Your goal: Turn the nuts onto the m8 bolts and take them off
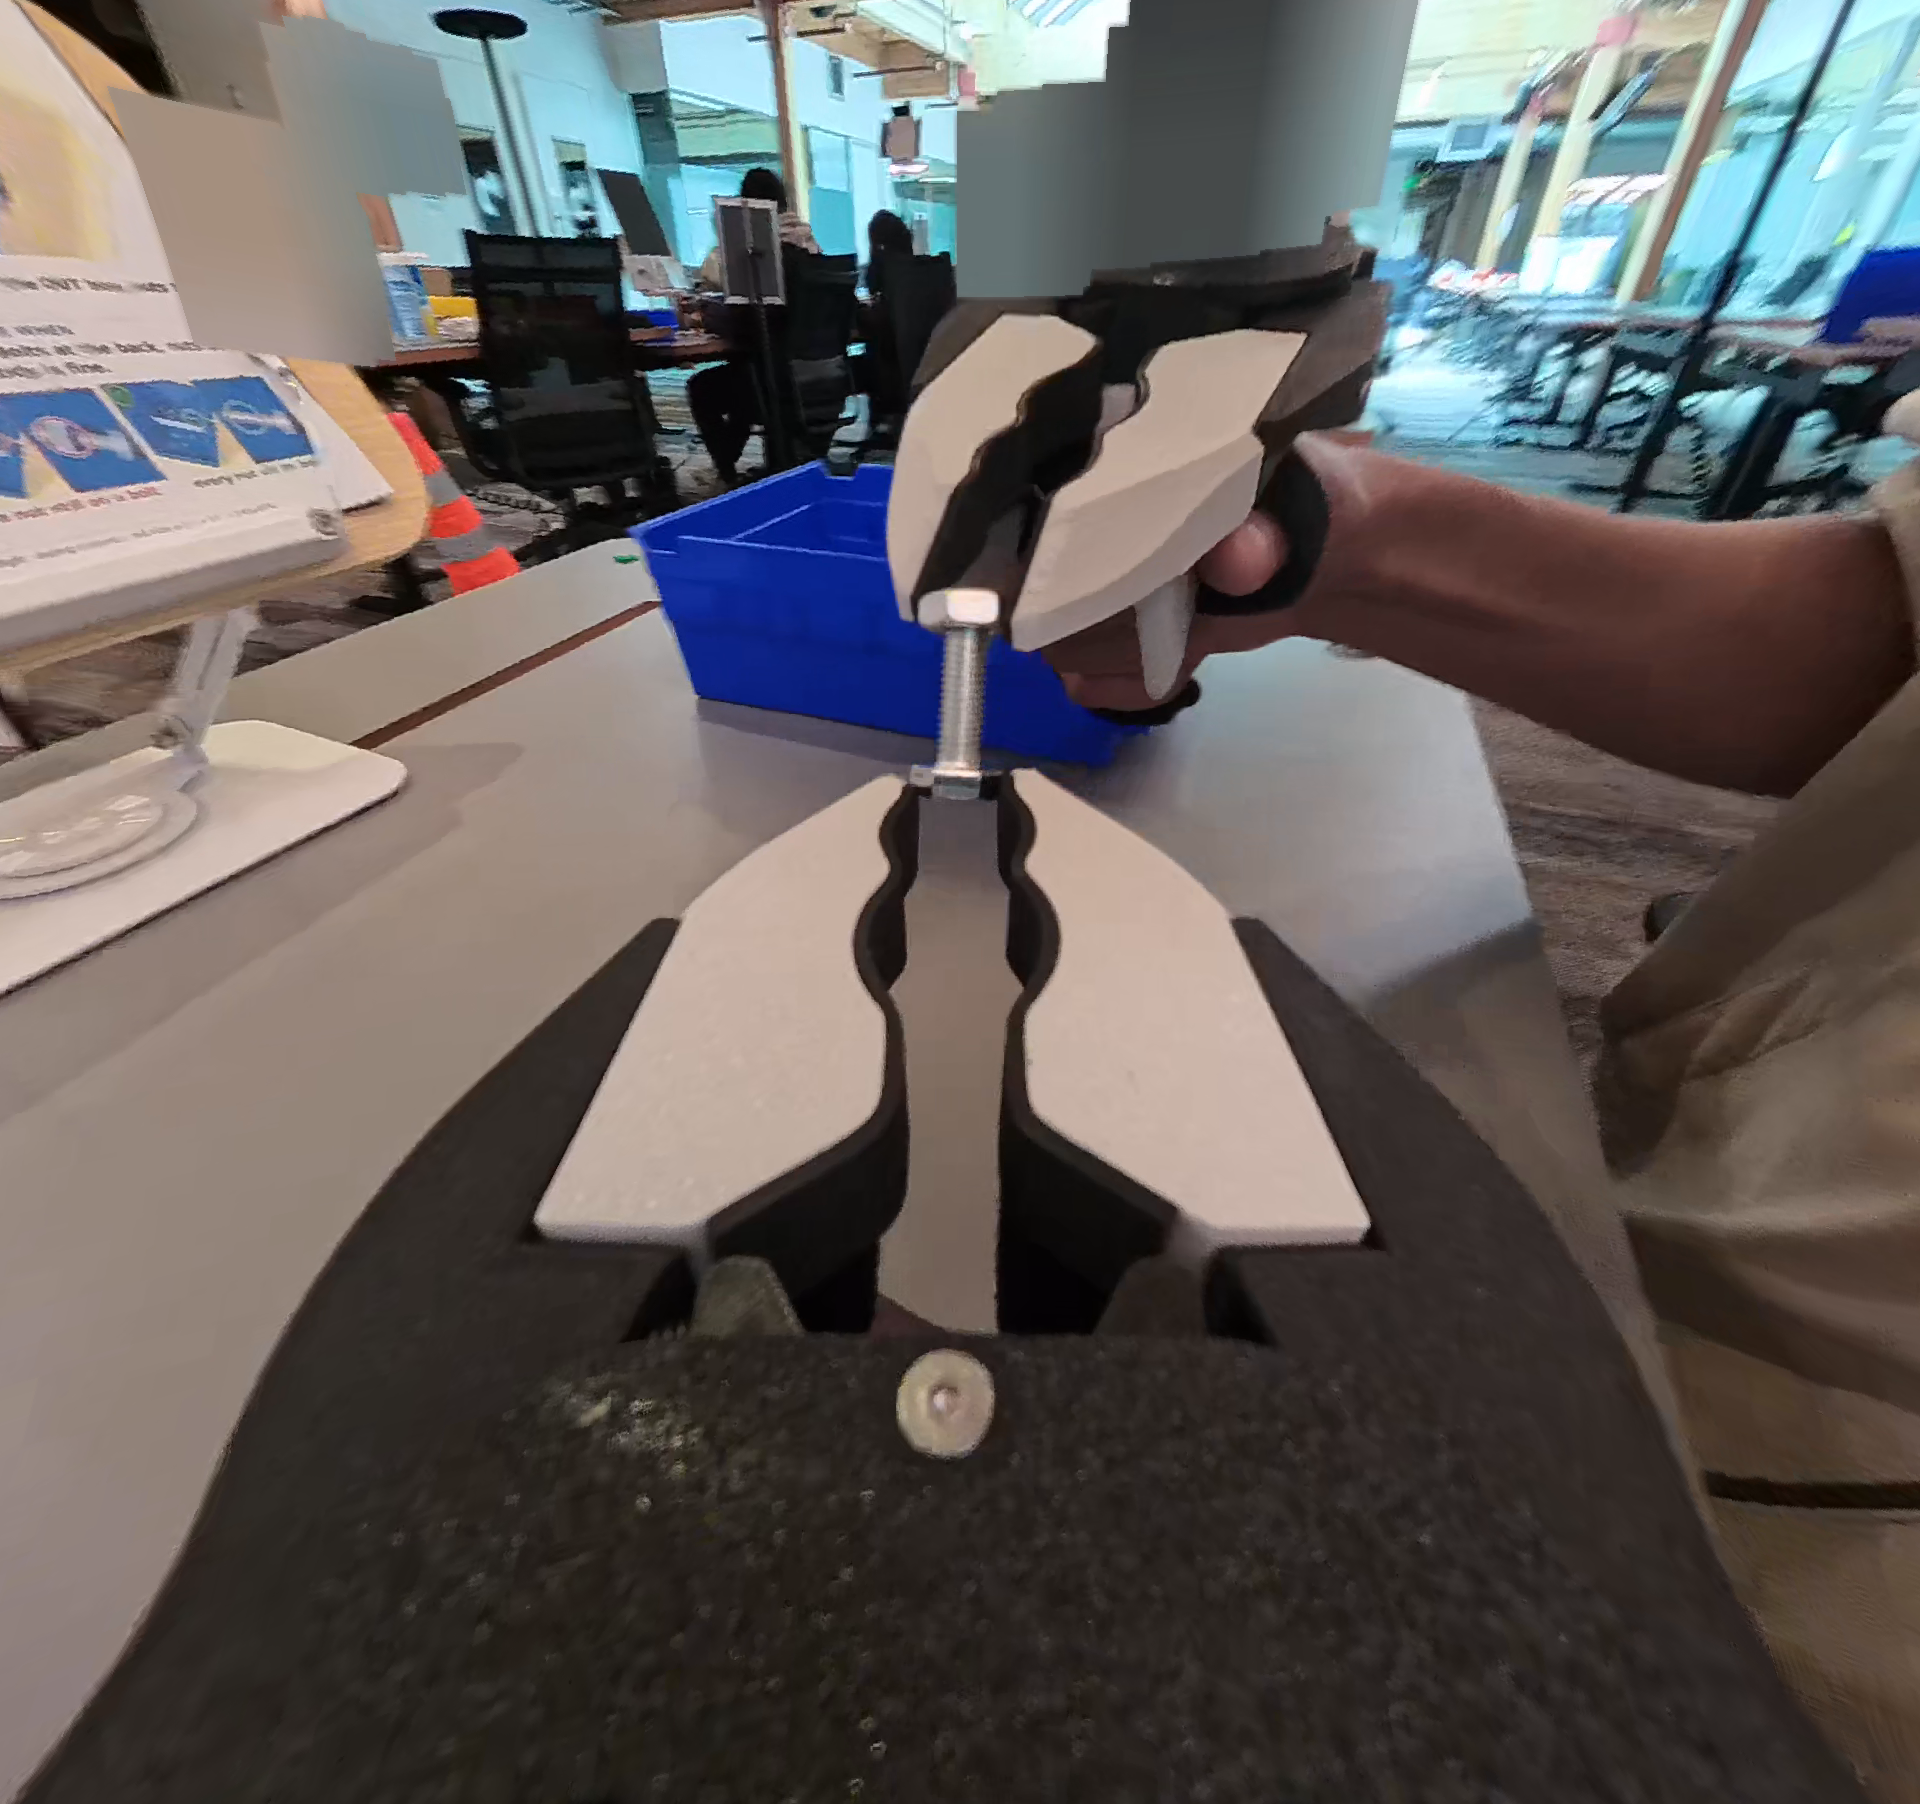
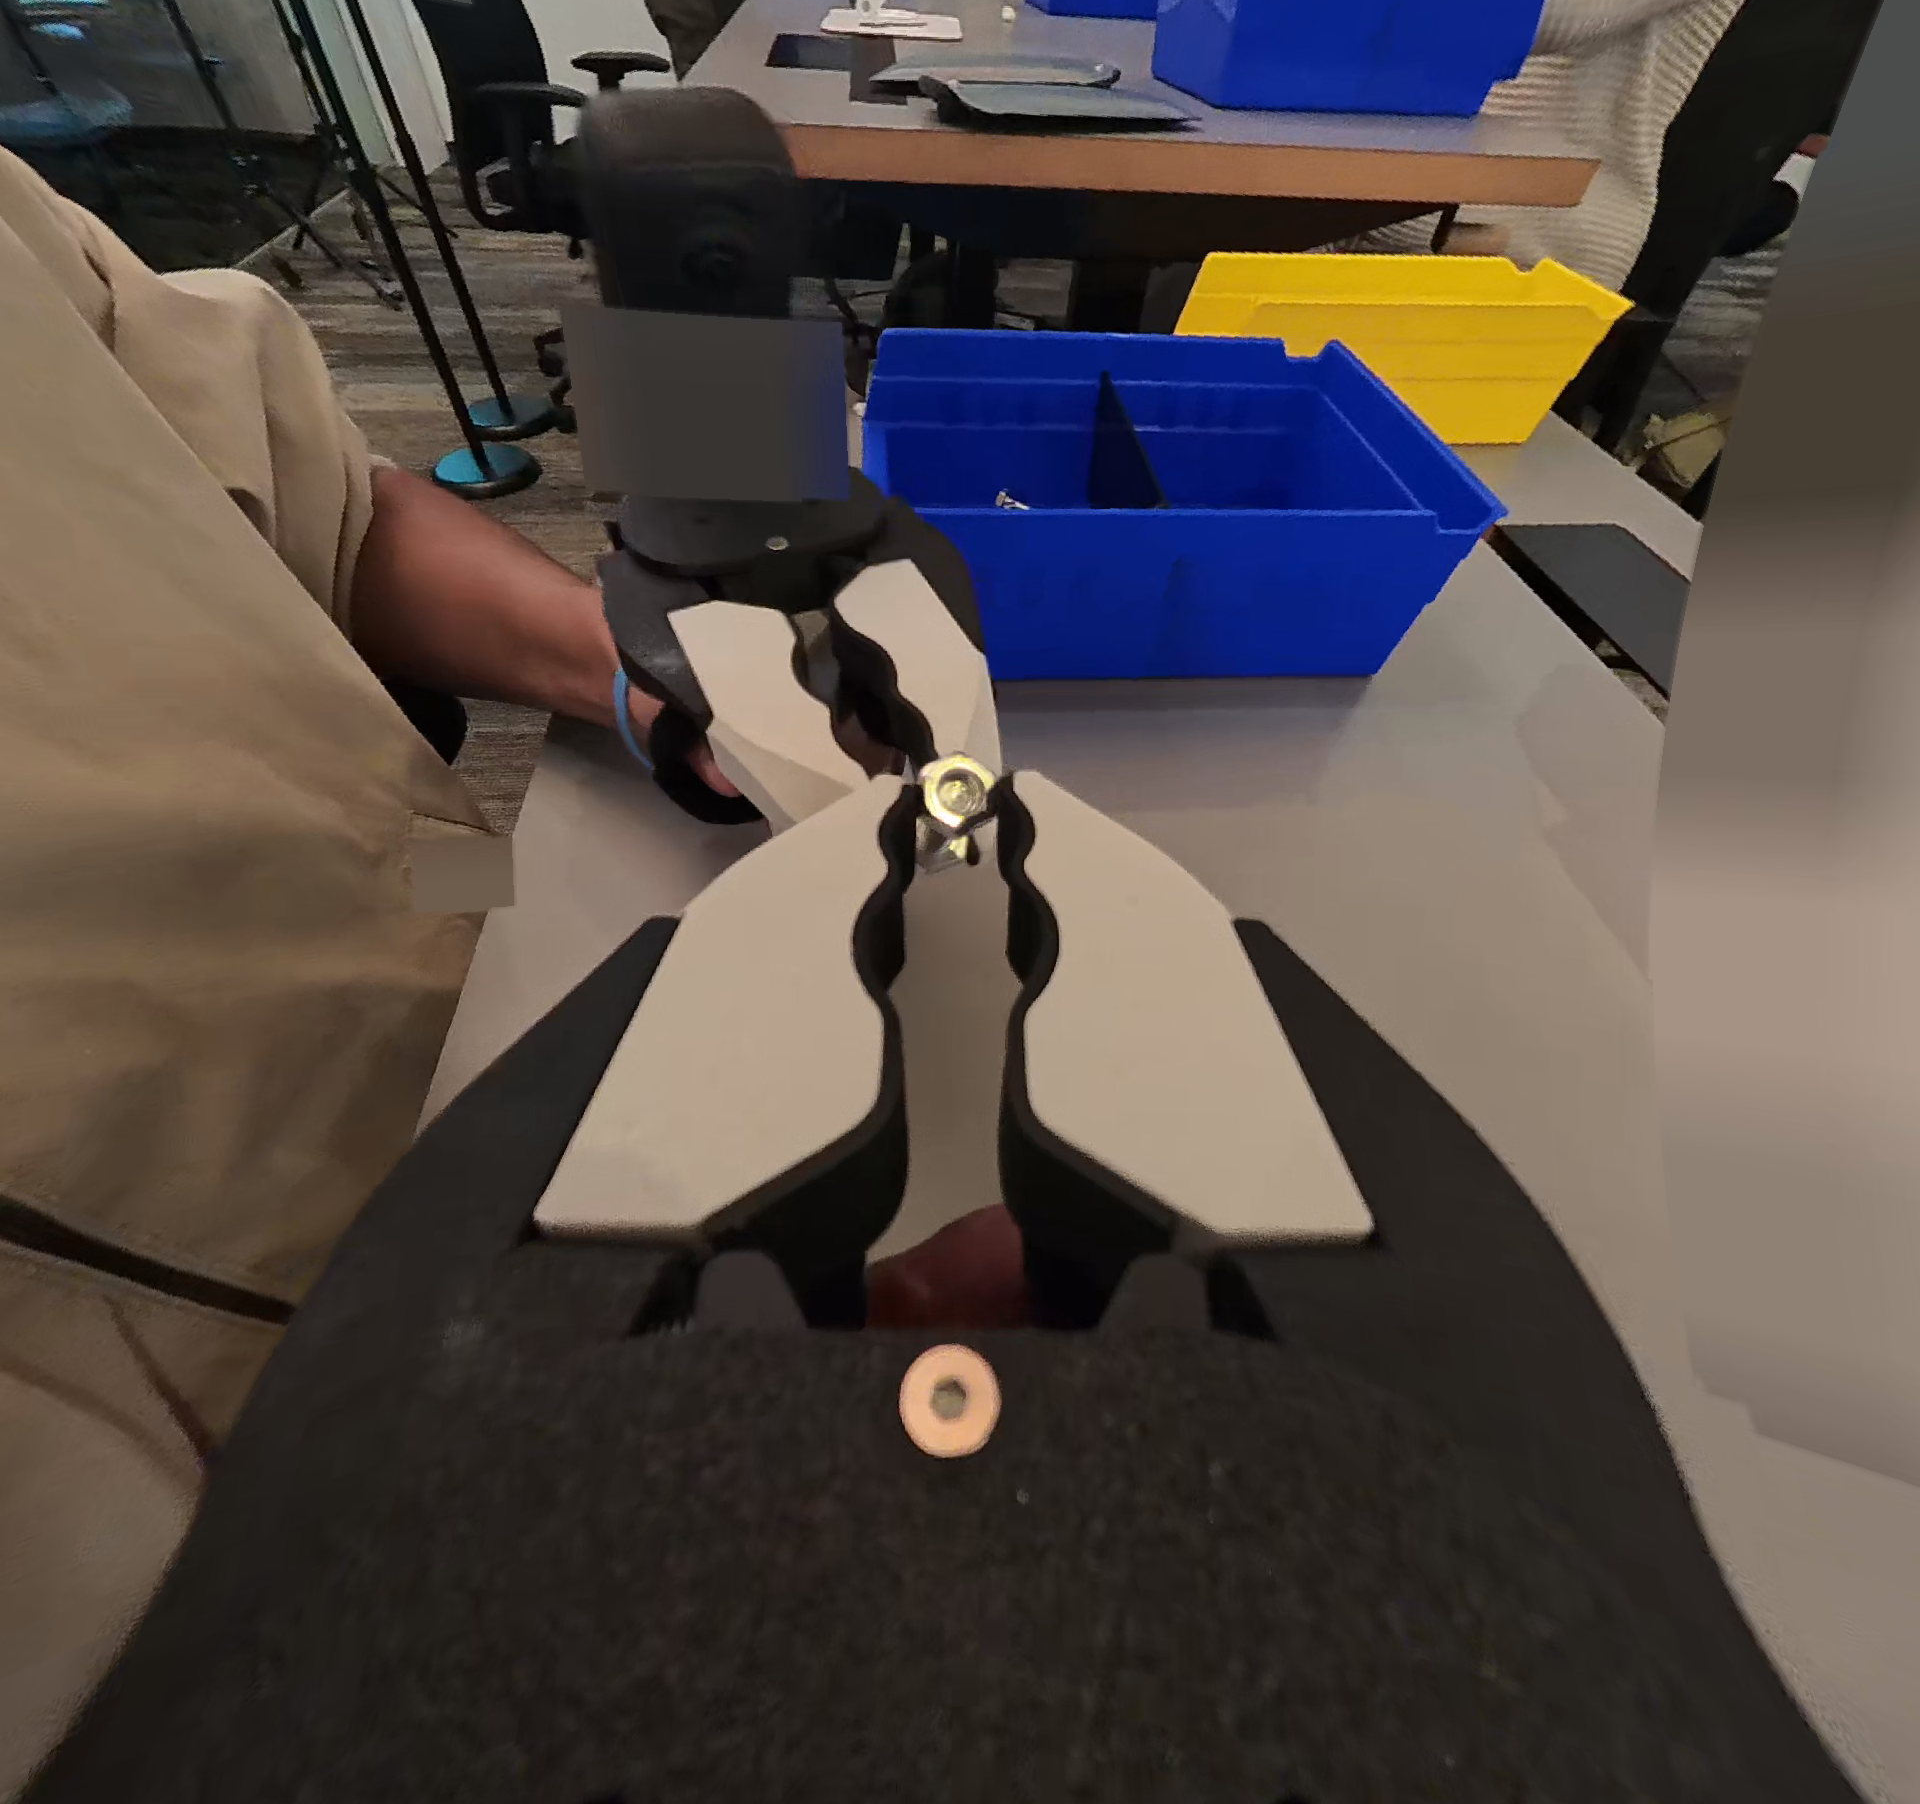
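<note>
A silver M8 bolt is held above the grey table. In the left wrist view, my left gripper is shut on a silver nut threaded at the near end of the bolt. My right gripper reaches in from the upper right and is shut on the bolt's hex head. In the right wrist view, the bolt shows end-on between the tips of my right gripper. My left gripper meets it from the upper left. I cannot pick out the nut separately there.
A blue divided bin stands on the table just behind the grippers and also shows in the left wrist view. A yellow bin sits behind it. An instruction sheet on a white stand is at the left. The person's arms and beige clothing flank the grippers.
</note>
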